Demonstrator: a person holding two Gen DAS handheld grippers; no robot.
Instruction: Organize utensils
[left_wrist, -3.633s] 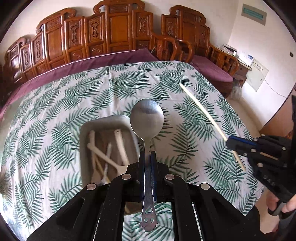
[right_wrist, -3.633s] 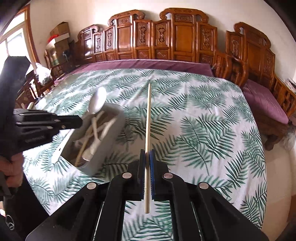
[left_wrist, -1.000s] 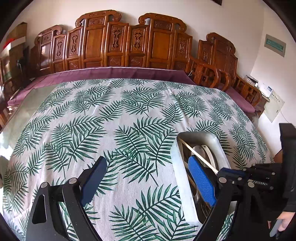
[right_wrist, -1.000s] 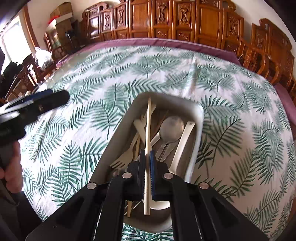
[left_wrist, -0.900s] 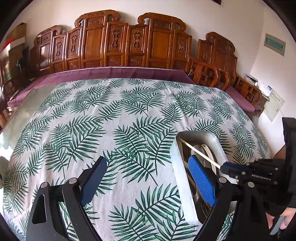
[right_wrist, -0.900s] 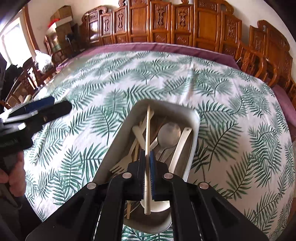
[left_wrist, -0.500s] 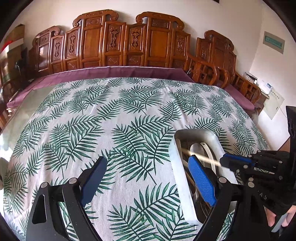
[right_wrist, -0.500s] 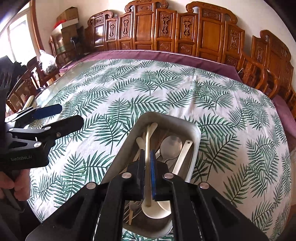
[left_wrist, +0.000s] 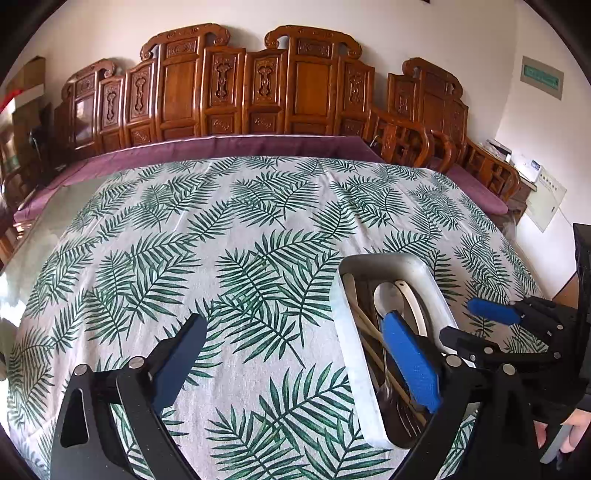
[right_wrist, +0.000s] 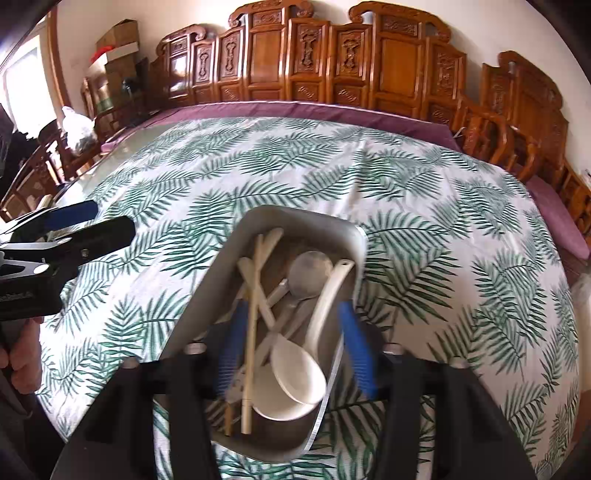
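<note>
the right tool (right_wrist: 291, 354) hangs over the near end of the grey tray (right_wrist: 207, 291), pointing steeply down into it, and its blue pads have just been opening. they now stand apart with nothing pressed between them. the pale chopstick (right_wrist: 251, 343) lies loose in the gap, close to the left pad, already resting on the pile in the tray. that placement reads as a release: the stick was brought lengthwise along the tray so it would drop in line with the other long pieces rather than across the rim.

in the tray with it lie a white ceramic spoon (right_wrist: 299, 369), bowl toward the camera, a metal spoon (right_wrist: 310, 273) farther back, and several pale flat-handled pieces crossing one another. some fork tines show near the bottom in the left wrist view.

the left tool (left_wrist: 295, 362) is spread wide and empty, held low over the leaf-print cloth on the tabletop (left_wrist: 184, 240). the tray sits just to its right, with its right pad overlapping the tray's edge in that view. nothing else loose shows on the cloth, so the sorting looks close to finished.
</note>
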